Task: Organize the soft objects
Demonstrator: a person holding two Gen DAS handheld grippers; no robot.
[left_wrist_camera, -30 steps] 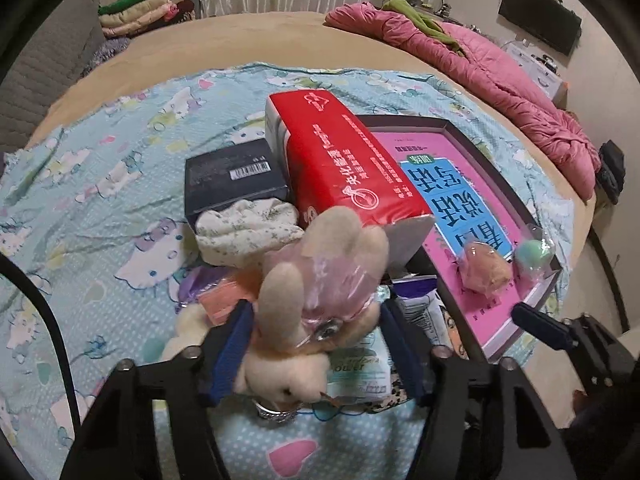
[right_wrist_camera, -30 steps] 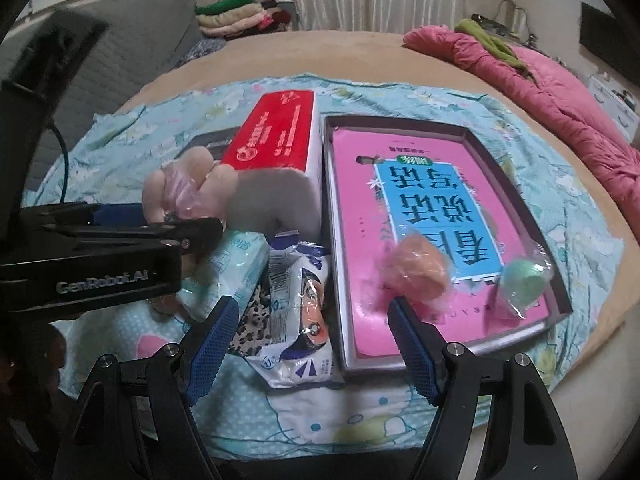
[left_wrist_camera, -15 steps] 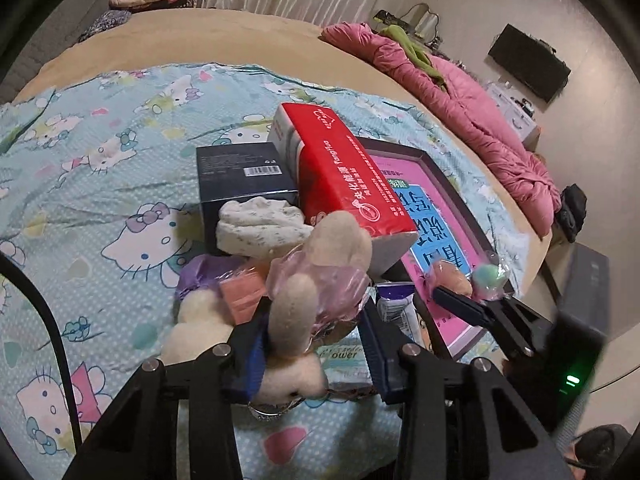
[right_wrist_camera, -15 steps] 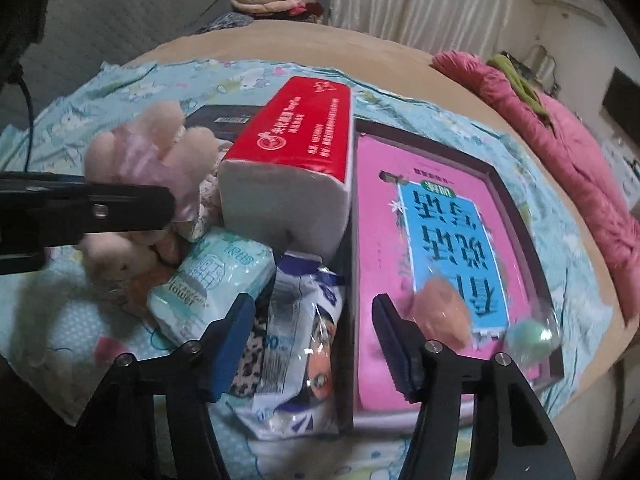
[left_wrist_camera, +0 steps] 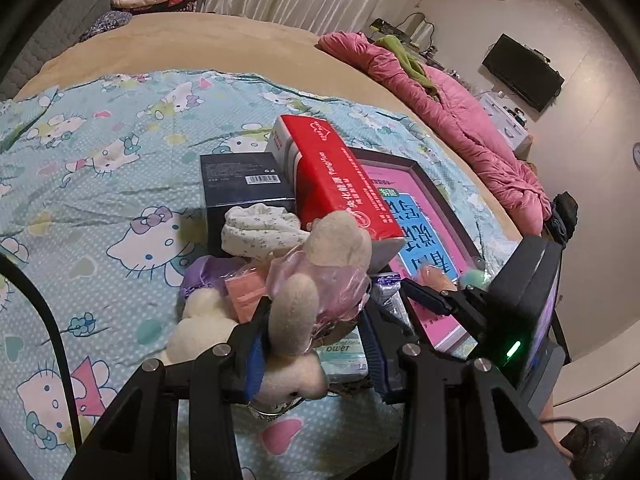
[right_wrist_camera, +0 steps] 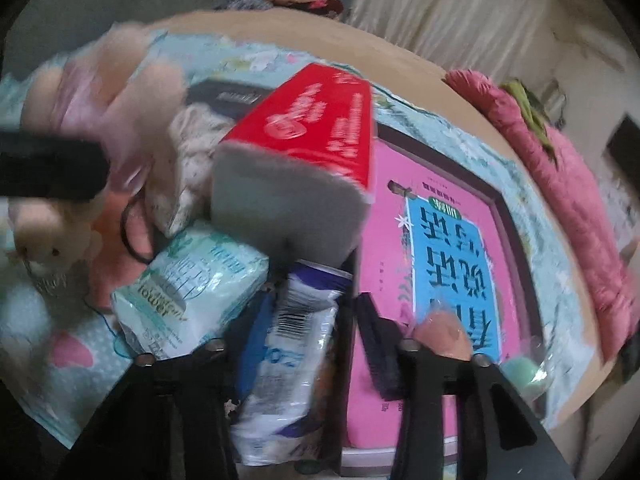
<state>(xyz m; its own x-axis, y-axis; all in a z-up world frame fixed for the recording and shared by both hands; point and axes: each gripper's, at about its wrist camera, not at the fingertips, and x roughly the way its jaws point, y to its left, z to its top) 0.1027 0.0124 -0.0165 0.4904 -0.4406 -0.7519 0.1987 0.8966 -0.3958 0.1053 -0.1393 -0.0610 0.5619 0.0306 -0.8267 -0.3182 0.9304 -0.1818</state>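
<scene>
My left gripper (left_wrist_camera: 314,346) is shut on a beige plush rabbit (left_wrist_camera: 304,312) wrapped in pink plastic; the rabbit also shows in the right wrist view (right_wrist_camera: 100,92), far left, blurred. My right gripper (right_wrist_camera: 308,344) is closing around a white and blue plastic packet (right_wrist_camera: 288,364) beside the pink tray (right_wrist_camera: 516,240). The tray holds an orange soft ball (right_wrist_camera: 440,340) and a green one (right_wrist_camera: 520,374). A red tissue pack (left_wrist_camera: 336,180) lies over the pile, with a floral cloth bundle (left_wrist_camera: 260,232) beside it.
A dark box (left_wrist_camera: 244,184) lies behind the bundle. A pale green wipes pack (right_wrist_camera: 188,292) sits left of the packet. A white plush (left_wrist_camera: 200,328) and an orange packet (left_wrist_camera: 246,296) lie on the Hello Kitty sheet (left_wrist_camera: 100,208). A pink quilt (left_wrist_camera: 460,120) lies at the right.
My left gripper closed on the rabbit and lifted it slightly. My right gripper moved forward and down over the white and blue packet, its fingers narrowing around it.
</scene>
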